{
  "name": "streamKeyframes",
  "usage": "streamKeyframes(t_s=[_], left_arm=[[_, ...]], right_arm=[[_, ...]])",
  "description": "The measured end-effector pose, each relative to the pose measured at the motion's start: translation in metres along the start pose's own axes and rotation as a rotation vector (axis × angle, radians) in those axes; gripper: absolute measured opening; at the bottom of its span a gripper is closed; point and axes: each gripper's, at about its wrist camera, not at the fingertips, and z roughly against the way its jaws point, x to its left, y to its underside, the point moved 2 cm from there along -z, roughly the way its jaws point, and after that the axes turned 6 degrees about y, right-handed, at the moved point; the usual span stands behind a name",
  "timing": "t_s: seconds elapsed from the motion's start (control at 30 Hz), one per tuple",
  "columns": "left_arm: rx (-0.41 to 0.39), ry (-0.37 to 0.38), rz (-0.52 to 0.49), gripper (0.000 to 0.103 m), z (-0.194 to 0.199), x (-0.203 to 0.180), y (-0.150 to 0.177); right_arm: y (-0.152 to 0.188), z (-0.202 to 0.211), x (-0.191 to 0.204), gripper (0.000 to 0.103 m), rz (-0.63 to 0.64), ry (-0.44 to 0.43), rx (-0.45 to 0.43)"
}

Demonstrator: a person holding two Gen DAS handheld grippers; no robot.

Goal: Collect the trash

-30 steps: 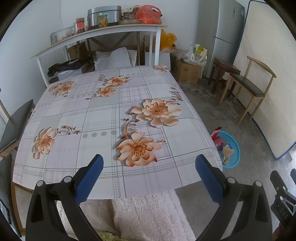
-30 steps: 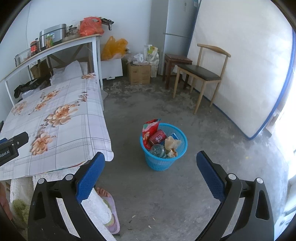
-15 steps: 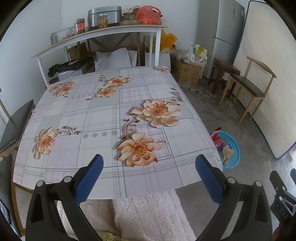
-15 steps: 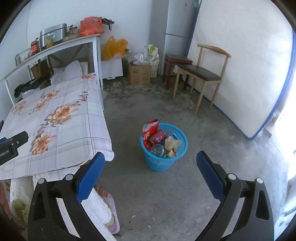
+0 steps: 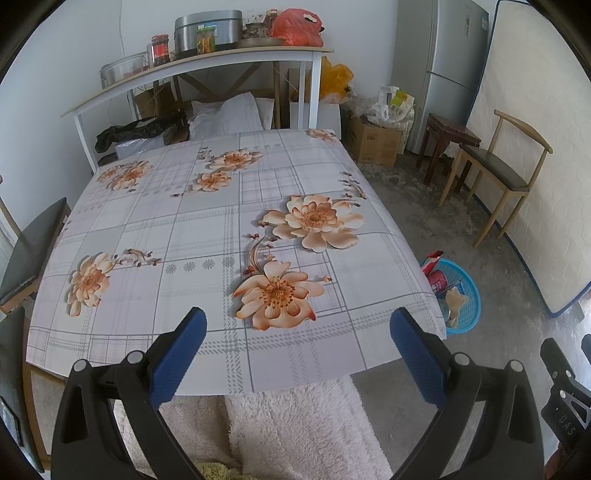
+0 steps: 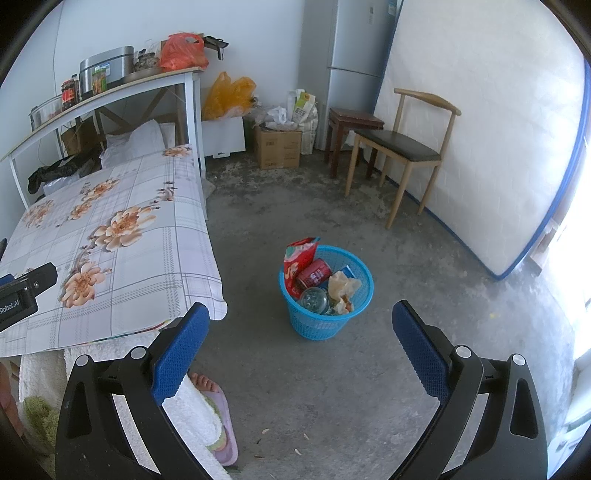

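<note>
The left gripper (image 5: 297, 334) hangs over the near edge of the table (image 5: 207, 236), its two blue, dimpled pads spread wide with nothing between them. The right gripper (image 6: 301, 326) is just as wide apart and empty, held above the floor (image 6: 369, 387) to the right of the table. Both have black plastic arms with round silver pins.

Under the left gripper a fluffy white robe (image 5: 295, 428) covers the person's lap. In the right view a bare foot (image 6: 203, 382) in a pink slipper shows beside it.

The table wears a smooth, glossy cloth, pale grey plaid printed with large peach flowers. Its top is bare of trash.

The trash sits in a round blue basket (image 6: 327, 325) of plastic mesh, standing on the floor just off the table's near right corner. Inside lie a red can (image 6: 314, 272), a red snack bag (image 6: 297, 254) sticking up past the rim, a clear glass jar (image 6: 314, 300) and crumpled beige paper (image 6: 343, 286).

The floor is rough grey concrete, stained. Farther off stand a wooden chair (image 6: 402, 147) with a dark seat, a dark stool (image 6: 354, 122), a cardboard box (image 6: 279, 147) and a grey fridge (image 6: 351, 55). A white quilted mattress (image 6: 491, 129) with blue piping leans on the right wall. A white shelf (image 5: 207, 62) beyond the table's far edge carries a steel pot, jars and a red bag (image 5: 297, 22).

Nothing has shifted since a second ago: both grippers keep the same pose and spread.
</note>
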Motion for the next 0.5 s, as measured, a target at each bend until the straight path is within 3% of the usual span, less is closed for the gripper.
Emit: streamKeyframes(t_s=[0.5], left_arm=[[0.003, 0.0, -0.001, 0.097, -0.0006, 0.0004, 0.0001]], right_arm=[[-0.0005, 0.0, -0.0005, 0.095, 0.001, 0.0, 0.001]])
